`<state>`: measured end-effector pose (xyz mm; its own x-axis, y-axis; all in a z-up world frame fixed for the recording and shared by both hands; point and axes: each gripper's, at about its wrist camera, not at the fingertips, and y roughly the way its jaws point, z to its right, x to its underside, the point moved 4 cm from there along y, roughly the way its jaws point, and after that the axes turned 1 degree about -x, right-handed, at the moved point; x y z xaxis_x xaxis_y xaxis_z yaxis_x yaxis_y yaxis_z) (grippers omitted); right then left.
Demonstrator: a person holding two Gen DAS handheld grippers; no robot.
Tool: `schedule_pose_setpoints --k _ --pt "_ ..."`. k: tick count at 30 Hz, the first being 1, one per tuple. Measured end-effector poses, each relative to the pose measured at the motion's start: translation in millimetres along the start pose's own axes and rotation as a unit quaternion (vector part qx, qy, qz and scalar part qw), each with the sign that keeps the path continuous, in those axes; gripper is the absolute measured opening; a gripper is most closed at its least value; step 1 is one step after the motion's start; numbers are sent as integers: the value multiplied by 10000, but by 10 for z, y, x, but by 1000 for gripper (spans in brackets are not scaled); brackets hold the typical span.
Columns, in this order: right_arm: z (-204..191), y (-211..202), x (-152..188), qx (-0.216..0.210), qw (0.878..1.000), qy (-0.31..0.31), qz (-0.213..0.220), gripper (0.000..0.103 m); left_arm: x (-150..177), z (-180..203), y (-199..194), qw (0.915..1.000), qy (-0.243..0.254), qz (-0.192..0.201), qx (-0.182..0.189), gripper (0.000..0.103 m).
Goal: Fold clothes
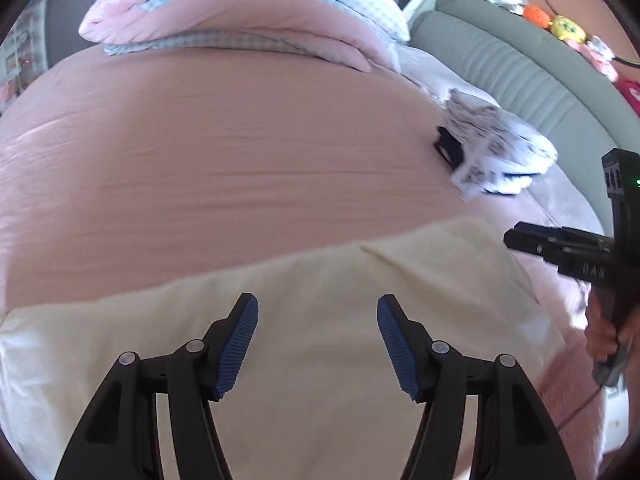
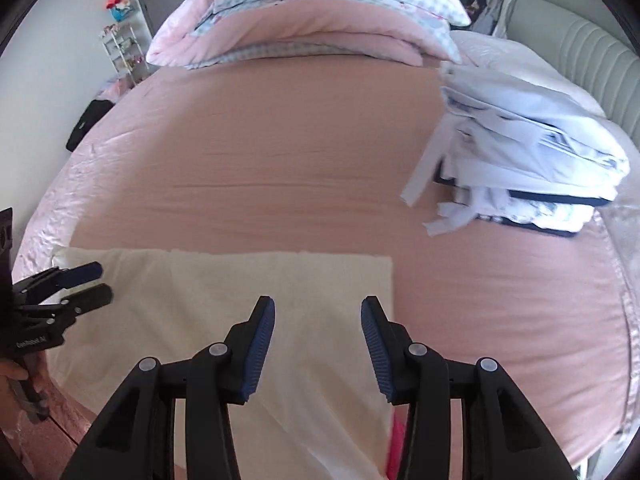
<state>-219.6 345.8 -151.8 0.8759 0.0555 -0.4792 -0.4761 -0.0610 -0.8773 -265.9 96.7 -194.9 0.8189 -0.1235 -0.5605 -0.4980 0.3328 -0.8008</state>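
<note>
Reading "DAS", right tongs [image 1: 516, 238]

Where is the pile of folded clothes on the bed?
The pile of folded clothes sits on the right side of the pink bed in the right wrist view, near the grey headboard, beyond the cream cloth.

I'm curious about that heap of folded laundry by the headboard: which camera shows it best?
The right wrist view: the stack of folded clothes sits large there, its layers and loose strips distinct. The left wrist view shows the same stack smaller, blurred, near the edge.
</note>
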Motion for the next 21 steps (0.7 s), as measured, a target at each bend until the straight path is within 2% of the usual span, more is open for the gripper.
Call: schedule_pose_setpoints --k 4,6,7,8,9,10,11,13,14,16,17,18,19,21 --pt "-124 467 -158 56 9993 -302 -194 45 21 -62 417 9991 -355 -89 -214 59" --pt "-47 610 -121 151 9991 -308 -262 44 80 -160 428 9988 -436 40 -210 56" --pt "47 614 -93 141 9994 -214 -221 43 107 -247 372 9982 -449 108 -371 55" --pt "144 610 -61 118 9997 -110 -175 41 144 -356 312 9977 -487 114 -467 45" --pt "257 580 -17 46 9999 28 -121 41 184 -487 246 9972 -641 131 -365 28" --pt "379 573 26 -34 9998 180 -108 23 211 -621 194 9958 -877 121 -240 20" --pt "493 564 61 -118 9993 339 -100 7 228 -748 156 9935 -1122 77 -152 8" --pt "653 532 75 -194 9974 689 -100 0 199 -872 87 9901 -1396 22 -109 7" --pt "751 500 81 332 9969 715 -50 11 176 -876 71 9898 -1407 9 -208 7" --pt "947 427 98 1324 9883 758 28 15 134 -795 81 9902 -1291 -9 -538 7" --pt "1054 412 131 1472 9858 802 -35 16 120 -702 88 9904 -1200 -15 -683 7" --pt "1113 387 144 1232 9880 933 -81 16 108 -601 81 9906 -1086 -12 -831 10" --pt "1071 327 110 1020 9905 916 75 16 103 -472 67 9928 -857 11 -831 12" --pt "985 204 41 595 9936 881 387 17 91 -126 80 9977 -196 118 -639 22"
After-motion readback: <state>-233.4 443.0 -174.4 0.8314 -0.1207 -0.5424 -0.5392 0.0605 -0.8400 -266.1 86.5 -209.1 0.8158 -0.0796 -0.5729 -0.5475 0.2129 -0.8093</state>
